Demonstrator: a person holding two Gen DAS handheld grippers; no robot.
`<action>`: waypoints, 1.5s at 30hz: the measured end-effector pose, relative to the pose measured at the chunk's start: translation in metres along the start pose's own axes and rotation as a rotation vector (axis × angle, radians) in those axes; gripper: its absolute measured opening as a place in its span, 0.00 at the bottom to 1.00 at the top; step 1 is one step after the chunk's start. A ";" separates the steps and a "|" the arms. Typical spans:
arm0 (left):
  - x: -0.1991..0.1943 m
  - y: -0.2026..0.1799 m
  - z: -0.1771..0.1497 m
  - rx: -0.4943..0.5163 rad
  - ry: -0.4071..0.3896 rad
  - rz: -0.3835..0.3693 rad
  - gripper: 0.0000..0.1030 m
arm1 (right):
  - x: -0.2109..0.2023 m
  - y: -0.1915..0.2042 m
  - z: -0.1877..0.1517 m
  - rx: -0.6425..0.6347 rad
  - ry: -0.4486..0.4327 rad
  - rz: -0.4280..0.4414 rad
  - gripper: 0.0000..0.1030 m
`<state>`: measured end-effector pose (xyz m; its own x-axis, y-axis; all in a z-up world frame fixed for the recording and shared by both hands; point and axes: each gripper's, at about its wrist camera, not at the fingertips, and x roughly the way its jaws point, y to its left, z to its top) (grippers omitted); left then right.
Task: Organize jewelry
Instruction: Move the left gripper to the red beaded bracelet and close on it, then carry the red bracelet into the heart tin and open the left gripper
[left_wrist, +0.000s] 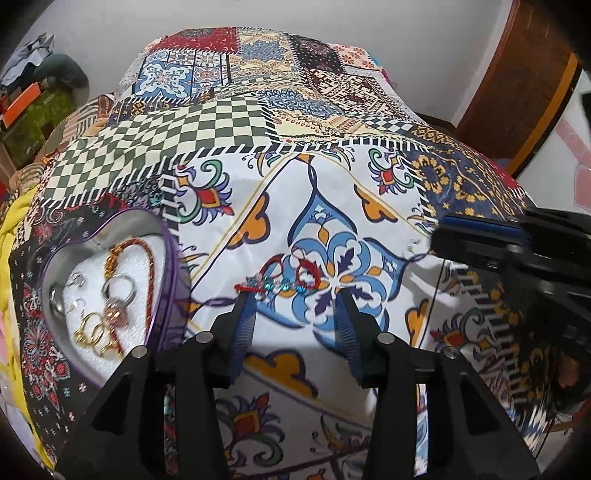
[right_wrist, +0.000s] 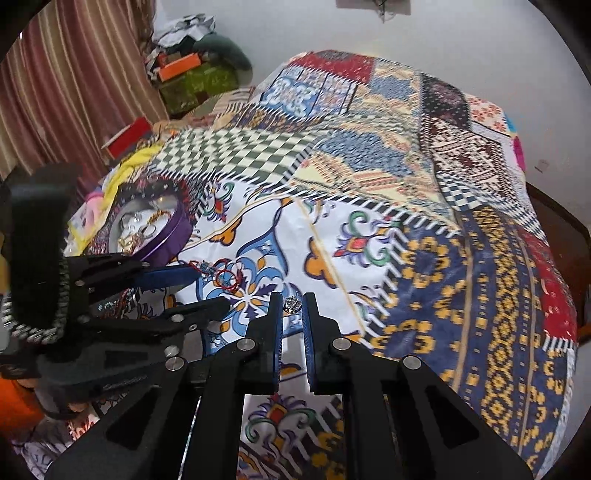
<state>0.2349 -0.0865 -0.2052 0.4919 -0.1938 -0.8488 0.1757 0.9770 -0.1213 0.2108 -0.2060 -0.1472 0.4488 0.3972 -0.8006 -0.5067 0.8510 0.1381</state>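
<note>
Red bracelet (left_wrist: 284, 279) between spread left claw (left_wrist: 293, 295) tips, silver trinket (right_wrist: 293, 305) at narrowed right claw (right_wrist: 293, 306), grip unclear

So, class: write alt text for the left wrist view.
An open left gripper reaches toward a red bracelet on a patterned cloth. A heart-shaped tin of jewellery sits to its left.

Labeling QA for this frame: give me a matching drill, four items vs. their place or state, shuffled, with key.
Column 1
1. left gripper
2. right gripper
3. red thread bracelet
4. heart-shaped tin

Column 2
A. holds rings and a red-gold cord
B. fingers close together around a small silver piece
C. open, fingers wide apart
D. lying on the white patch of the bedspread

Pairs: 1-C, 2-B, 3-D, 4-A
</note>
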 end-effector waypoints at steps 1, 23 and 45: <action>0.002 -0.001 0.001 -0.004 0.002 -0.001 0.43 | -0.003 -0.002 0.000 0.007 -0.008 0.000 0.09; -0.036 -0.012 0.003 0.051 -0.095 -0.001 0.07 | -0.035 0.003 0.005 0.018 -0.095 0.003 0.09; -0.153 0.046 0.005 -0.020 -0.330 0.066 0.07 | -0.058 0.077 0.044 -0.061 -0.210 0.073 0.09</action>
<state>0.1722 -0.0124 -0.0785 0.7521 -0.1452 -0.6428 0.1192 0.9893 -0.0841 0.1782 -0.1484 -0.0642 0.5494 0.5249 -0.6501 -0.5840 0.7977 0.1506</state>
